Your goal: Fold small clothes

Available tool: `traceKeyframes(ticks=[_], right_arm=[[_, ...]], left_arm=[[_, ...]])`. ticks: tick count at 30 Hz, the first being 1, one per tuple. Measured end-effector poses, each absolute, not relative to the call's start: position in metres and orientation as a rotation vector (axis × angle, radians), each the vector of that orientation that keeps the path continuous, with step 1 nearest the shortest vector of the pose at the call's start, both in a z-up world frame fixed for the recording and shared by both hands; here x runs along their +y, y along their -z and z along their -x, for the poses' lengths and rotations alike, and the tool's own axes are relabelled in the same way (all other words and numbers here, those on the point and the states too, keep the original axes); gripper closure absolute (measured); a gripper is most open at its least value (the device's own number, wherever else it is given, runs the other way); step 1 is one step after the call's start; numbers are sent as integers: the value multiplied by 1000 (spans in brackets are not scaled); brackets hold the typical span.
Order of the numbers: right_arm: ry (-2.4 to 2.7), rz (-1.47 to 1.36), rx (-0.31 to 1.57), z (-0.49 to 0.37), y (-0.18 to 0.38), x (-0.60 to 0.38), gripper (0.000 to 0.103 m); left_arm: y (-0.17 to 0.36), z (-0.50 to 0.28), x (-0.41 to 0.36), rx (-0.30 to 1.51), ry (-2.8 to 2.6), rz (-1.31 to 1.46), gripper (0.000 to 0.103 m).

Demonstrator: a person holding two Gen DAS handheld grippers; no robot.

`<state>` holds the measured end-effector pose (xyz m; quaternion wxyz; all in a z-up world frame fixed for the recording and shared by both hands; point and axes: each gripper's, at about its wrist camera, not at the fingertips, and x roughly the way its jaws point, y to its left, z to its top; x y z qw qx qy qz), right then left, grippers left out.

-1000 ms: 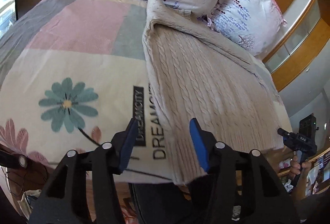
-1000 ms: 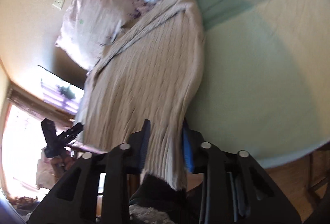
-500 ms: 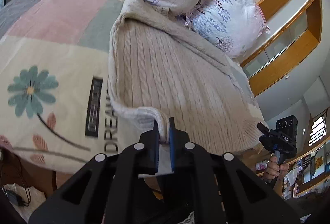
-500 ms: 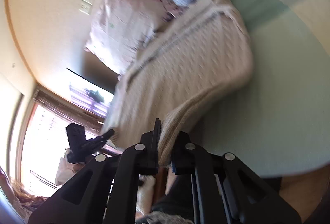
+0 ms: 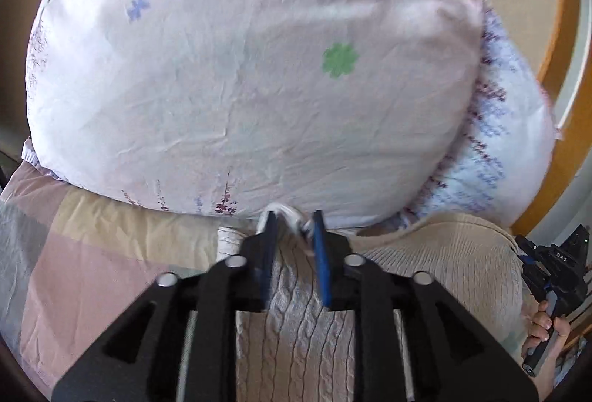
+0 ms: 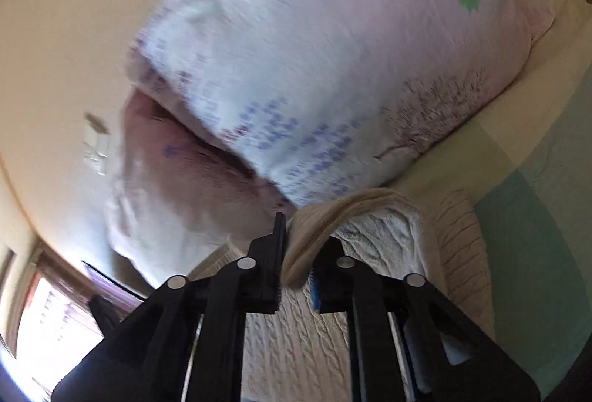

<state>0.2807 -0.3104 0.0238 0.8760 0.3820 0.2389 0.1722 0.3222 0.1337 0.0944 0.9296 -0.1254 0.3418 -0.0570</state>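
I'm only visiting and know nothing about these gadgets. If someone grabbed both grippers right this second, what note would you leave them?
Left gripper: partly open, sweater edge between its fingers, grip uncertain.
Right gripper: shut on a thick fold of the sweater.
Both sit at the far end of the bed, right against the pillows.
Done: the hem end is carried over the sweater's body, up by the pillows.
Left: let go, smooth the fold, then fold again if needed.

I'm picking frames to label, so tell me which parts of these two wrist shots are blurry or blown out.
Left wrist view: the pink pillow smears toward its upper right, while the cable-knit sweater stays sharp. Right wrist view: both pillows are streaked by motion, the wall switch is blurred, and the window at lower left is overexposed.
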Motion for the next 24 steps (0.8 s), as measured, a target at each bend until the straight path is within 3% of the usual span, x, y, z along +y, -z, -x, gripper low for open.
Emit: traceKeyframes(ticks=[1,2,3,4,5,7,10,16,17,19,24], right_arm=[[-331,-798,559,-291,-16,-311,70],[-342,-809,571,-292,-12,-314,55],[-372,-806,541,-287,-11,-319,37],[-377,-779,488,-279,-12,-324,28],[-352,-725,413,-267,-14,-331,17],[-347,-683,347,-256,-12,-339,16],[-376,-741,353,-261,-5,-352,16],[-392,-762,363,-262,1,-351,16],[-401,-770,365,-262,2,-352,16],[-432,-796,371,-264,4,-355,16],[-498,-883,359,-263,5,-370,16]], left_arm=[[-91,-325,137,708,96,263,40],[-89,-320,142,687,106,276,31],[-88,-313,148,668,123,275,27],[-85,-304,154,662,132,262,20],[-81,-300,159,675,139,249,19],[-64,-294,171,750,161,262,20],[-33,-296,187,863,197,363,31],[3,-303,184,915,254,489,39],[5,-306,181,917,281,508,59],[17,-314,177,952,318,640,77],[-13,-300,161,868,388,757,86]])
